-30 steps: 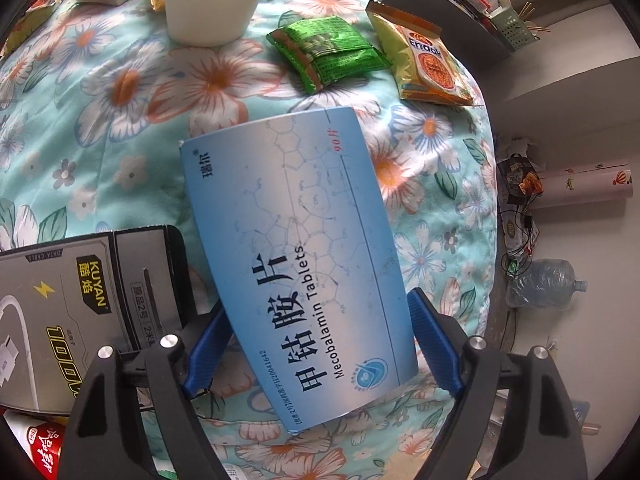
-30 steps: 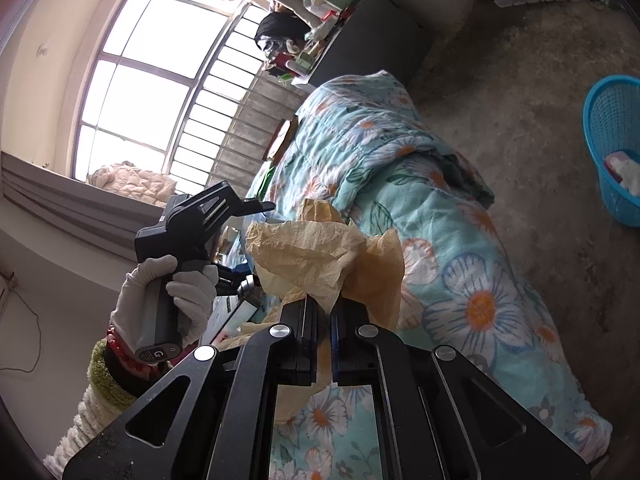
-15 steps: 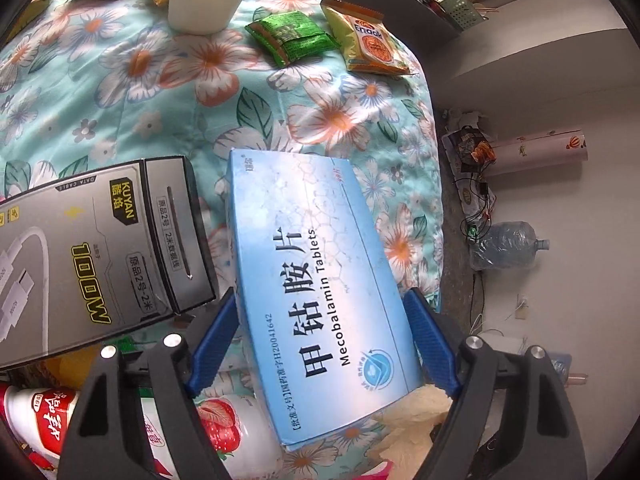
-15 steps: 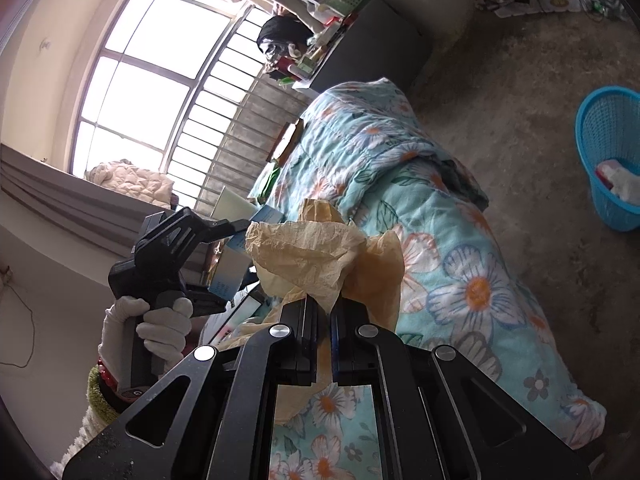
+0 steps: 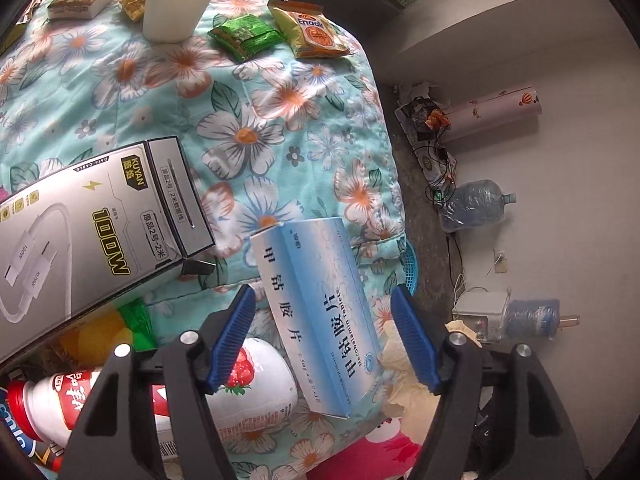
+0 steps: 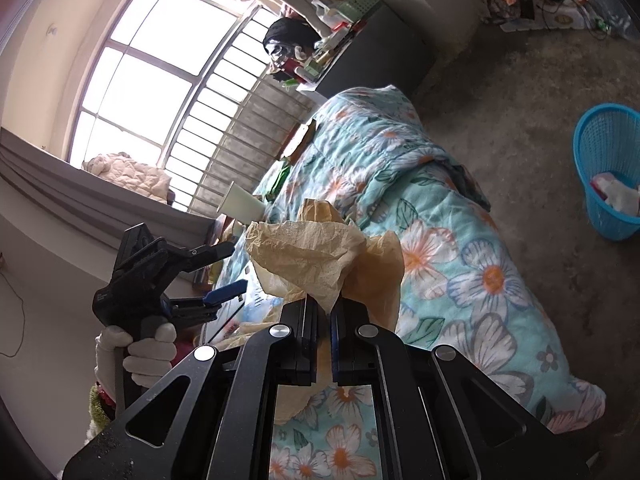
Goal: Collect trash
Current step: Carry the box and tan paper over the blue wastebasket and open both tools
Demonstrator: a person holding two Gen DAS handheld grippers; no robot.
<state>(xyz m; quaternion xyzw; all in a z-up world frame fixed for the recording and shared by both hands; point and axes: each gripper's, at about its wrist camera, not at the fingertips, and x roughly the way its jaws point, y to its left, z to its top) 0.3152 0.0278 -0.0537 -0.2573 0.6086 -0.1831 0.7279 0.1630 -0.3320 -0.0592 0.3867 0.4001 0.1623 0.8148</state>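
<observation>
Two hand-held grippers: right (image 6: 324,344) pinching soft crumpled paper (image 6: 316,256); left (image 5: 324,340) closing around light, stiff tablet box (image 5: 316,312), pads not touching; taking long sides.

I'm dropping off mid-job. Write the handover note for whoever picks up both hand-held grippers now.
Left hand-held gripper: open, jaws have just been closing. The blue-and-white tablet box sits between the pads with gaps on both sides, not gripped.
Right hand-held gripper: shut on crumpled tan paper.
Done: blue basket on the floor already holds a few items.
Left: green packet, yellow snack packet, paper cup, grey cable box and strawberry bottle, on or beside the floral cover.
</observation>
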